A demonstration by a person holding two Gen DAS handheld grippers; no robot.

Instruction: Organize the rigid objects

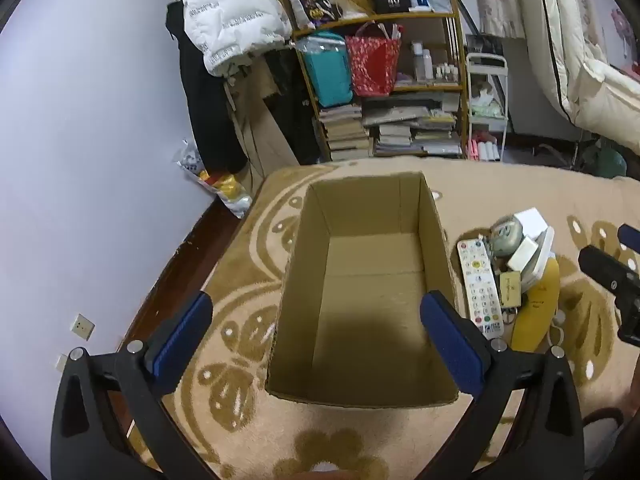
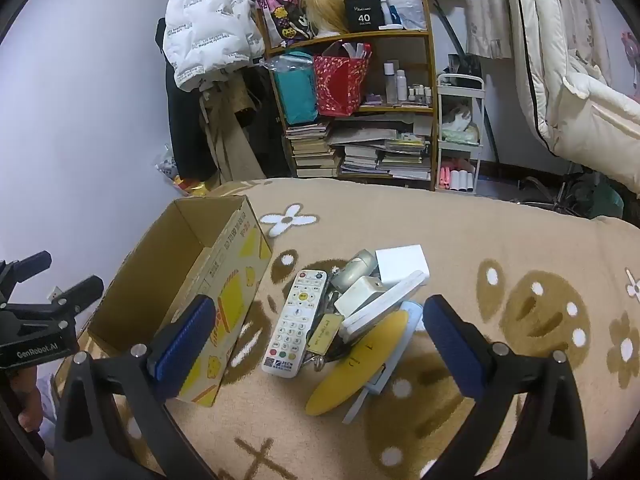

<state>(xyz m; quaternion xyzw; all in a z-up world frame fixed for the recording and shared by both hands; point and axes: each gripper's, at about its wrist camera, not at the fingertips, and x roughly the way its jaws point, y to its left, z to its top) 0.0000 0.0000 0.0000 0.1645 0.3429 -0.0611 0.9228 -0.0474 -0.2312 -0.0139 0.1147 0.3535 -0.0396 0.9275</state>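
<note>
The right hand-held gripper (image 2: 320, 340) hangs wide open above the pile of rigid objects, holding nothing and touching nothing; the left hand-held gripper (image 1: 316, 336) is equally wide and empty, poised over the open cardboard box (image 1: 434, 220). The box appears empty and stands on the blanket-covered bed (image 2: 480, 224) toward its left edge. Just to the right of the box lies the pile: a white remote control (image 2: 294, 328), a small tan tag (image 2: 324, 332), a white adapter (image 2: 358, 294), a white box (image 2: 402, 262), a silver rounded item (image 2: 354, 270) and a yellow oval piece (image 2: 360, 364), overlapping one another. Risk: because the items are stacked and touching, closing on one is likely to drag or tip its neighbours. The flat remote lies low in soft pile, so the fingers (image 2: 184, 340) may snag the blanket or slip off.
</note>
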